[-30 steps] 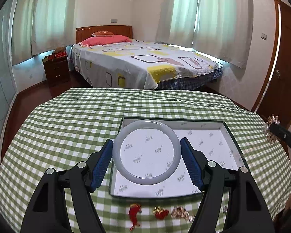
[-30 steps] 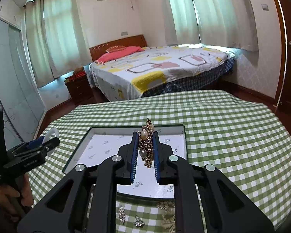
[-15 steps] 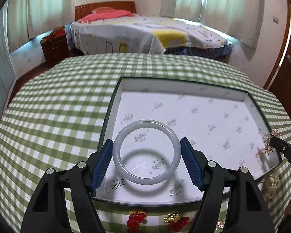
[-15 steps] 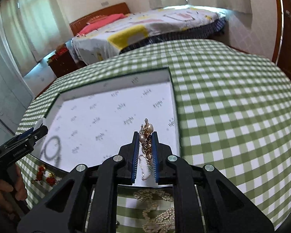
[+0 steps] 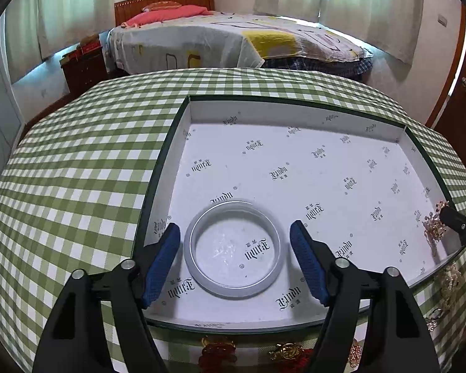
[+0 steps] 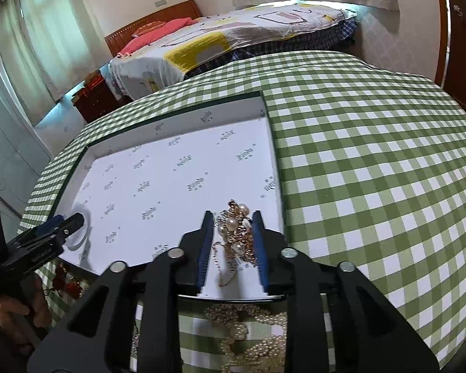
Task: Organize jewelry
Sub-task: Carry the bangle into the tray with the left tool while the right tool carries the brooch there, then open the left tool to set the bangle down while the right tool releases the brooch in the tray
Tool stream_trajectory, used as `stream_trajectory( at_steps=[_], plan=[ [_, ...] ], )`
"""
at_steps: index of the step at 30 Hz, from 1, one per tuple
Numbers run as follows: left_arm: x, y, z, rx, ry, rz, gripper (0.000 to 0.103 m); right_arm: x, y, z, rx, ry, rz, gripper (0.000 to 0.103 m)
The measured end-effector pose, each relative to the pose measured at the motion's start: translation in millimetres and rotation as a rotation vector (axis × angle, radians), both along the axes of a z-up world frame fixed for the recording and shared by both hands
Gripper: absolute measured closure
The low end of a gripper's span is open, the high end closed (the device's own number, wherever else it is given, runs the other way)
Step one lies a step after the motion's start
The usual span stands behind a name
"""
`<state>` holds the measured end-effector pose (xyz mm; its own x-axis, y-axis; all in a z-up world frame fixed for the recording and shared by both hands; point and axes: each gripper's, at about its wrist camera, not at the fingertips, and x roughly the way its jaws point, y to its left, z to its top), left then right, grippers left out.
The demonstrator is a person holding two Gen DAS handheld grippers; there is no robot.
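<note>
A pale jade bangle (image 5: 235, 248) lies flat on the floor of the white open box (image 5: 295, 168), at its near left corner. My left gripper (image 5: 235, 245) is open, its blue pads standing clear on either side of the bangle. My right gripper (image 6: 232, 242) is open in the box's near right corner (image 6: 276, 186). A gold and pearl brooch (image 6: 237, 233) lies between its pads on the box floor. The brooch also shows in the left wrist view (image 5: 435, 227).
The box sits on a round table with a green checked cloth (image 5: 77, 171). Red and gold trinkets (image 5: 217, 348) lie in front of the box. A pearl necklace (image 6: 248, 332) lies on the cloth under my right gripper. A bed (image 5: 233, 40) stands beyond.
Both grippers came down into the box and opened. The bangle now rests on the box floor, free of the left pads. The brooch rests on the floor between the parted right pads.
</note>
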<state>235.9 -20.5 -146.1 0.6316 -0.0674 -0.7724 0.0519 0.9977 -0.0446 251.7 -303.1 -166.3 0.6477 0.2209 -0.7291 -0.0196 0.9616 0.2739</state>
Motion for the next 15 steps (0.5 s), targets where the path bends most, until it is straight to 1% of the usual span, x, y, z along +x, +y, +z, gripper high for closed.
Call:
stream_trajectory(
  at_steps=[1,3,8,15],
  plan=[
    [0.2,-1.1,-0.1,0.0,0.0,-0.002,0.029,-0.2,0.8,0.4,-0.001,-0.002,0.002,0.072],
    [1.4,-3.9,-0.7,0.0,-0.002,-0.003,0.028,-1.0,2.9,1.5,0.007,-0.008,0.008,0.066],
    [1.0,-5.2,-0.8,-0.002,-0.01,-0.007,0.027,-6.2,7.9,5.4,0.002,-0.039,0.015,0.058],
    [-1.7,-7.9,-4.1,0.012,-0.013,-0.015,0.026,-12.2,8.4,8.0,-0.005,-0.07,0.001,0.057]
  ],
)
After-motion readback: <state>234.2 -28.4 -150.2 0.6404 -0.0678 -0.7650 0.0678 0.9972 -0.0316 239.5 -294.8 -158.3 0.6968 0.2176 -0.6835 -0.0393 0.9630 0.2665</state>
